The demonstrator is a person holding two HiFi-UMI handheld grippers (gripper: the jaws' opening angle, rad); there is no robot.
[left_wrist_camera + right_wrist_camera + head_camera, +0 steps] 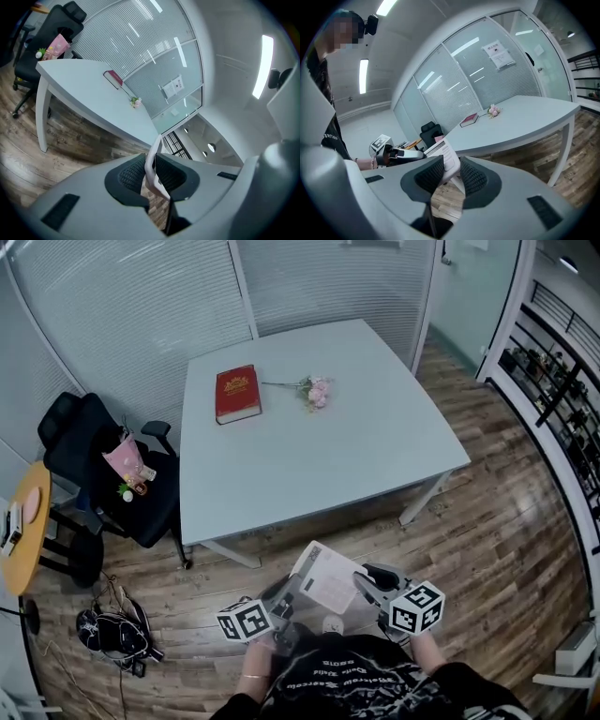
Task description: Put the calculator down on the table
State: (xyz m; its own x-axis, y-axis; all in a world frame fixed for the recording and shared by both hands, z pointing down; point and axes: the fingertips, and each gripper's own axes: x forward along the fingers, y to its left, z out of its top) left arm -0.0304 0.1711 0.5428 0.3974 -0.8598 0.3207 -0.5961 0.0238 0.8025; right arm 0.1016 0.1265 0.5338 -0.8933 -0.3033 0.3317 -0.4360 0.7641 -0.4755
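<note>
The calculator (328,579) is a flat, white rectangular slab with a dark band along one end. It hangs tilted in the air, off the pale table (337,456) and just short of its near edge. The left gripper (291,592) and the right gripper (366,585) clamp its opposite sides.

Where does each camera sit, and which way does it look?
Head view: on the person's head, looking steeply down at the table; left gripper, right gripper and dark shirt show.
Left gripper view: on the left gripper, facing the table; only its jaws show.
Right gripper view: on the right gripper, facing the table; shirt and left wrist show.
Shared: all show the clamped calculator and red book.
</note>
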